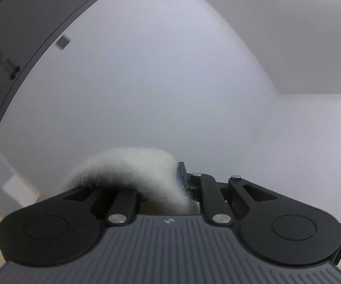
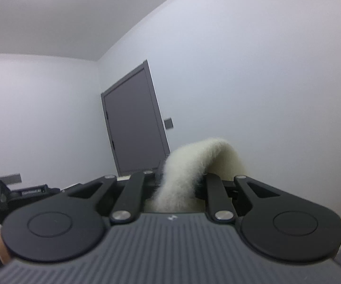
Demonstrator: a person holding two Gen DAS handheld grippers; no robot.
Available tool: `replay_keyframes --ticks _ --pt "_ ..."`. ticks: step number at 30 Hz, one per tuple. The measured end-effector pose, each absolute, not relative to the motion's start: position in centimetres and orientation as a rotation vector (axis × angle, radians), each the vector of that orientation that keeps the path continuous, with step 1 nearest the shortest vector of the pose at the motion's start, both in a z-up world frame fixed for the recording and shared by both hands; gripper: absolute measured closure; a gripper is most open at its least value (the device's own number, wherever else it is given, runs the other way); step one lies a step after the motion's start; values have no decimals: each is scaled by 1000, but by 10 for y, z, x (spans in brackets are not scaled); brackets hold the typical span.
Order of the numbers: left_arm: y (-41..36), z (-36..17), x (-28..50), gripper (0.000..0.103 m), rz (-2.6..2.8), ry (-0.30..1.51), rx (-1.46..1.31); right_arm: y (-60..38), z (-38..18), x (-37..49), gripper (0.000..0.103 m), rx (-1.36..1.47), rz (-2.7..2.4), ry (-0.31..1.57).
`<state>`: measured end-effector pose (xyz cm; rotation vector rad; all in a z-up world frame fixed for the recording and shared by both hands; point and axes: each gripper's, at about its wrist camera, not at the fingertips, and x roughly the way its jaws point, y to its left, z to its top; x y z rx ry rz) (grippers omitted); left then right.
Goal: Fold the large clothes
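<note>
Left wrist: fluffy cream garment (image 1: 132,165) clamped in left gripper (image 1: 170,187); right gripper (image 2: 177,184) likewise.

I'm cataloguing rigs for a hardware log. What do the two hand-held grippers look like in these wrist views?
Both look alike. The left hand-held gripper and right hand-held gripper each have a dark grey ribbed body with a small pale logo, two matte black rounded lobes with circular recesses, and black linkage bars joined by silver pivot pins. No cables or sleeves show.
</note>
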<state>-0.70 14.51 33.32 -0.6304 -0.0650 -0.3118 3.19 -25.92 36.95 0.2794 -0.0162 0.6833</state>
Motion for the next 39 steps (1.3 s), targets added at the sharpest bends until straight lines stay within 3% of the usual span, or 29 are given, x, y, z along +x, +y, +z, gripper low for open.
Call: replay_keyframes --ticks 4,8,15,26,32,35,39 --pt "140 342 22 89 -261 -79 -610 -246 382 49 86 196 632 -26" --pt "122 317 62 89 -187 -14 -550 -236 338 100 86 156 572 50" --pt "114 182 185 89 -113 164 -524 -231 191 233 86 216 457 323" --pt "119 13 411 88 -1 321 -538 -207 41 421 86 188 360 348" --pt "135 -77 526 88 -14 511 -488 -197 -60 508 86 218 319 502" --pt "138 -126 550 89 -17 561 -471 -193 -103 516 86 264 323 612" --pt "143 -158 573 87 -14 600 -422 -193 -125 506 84 280 345 602"
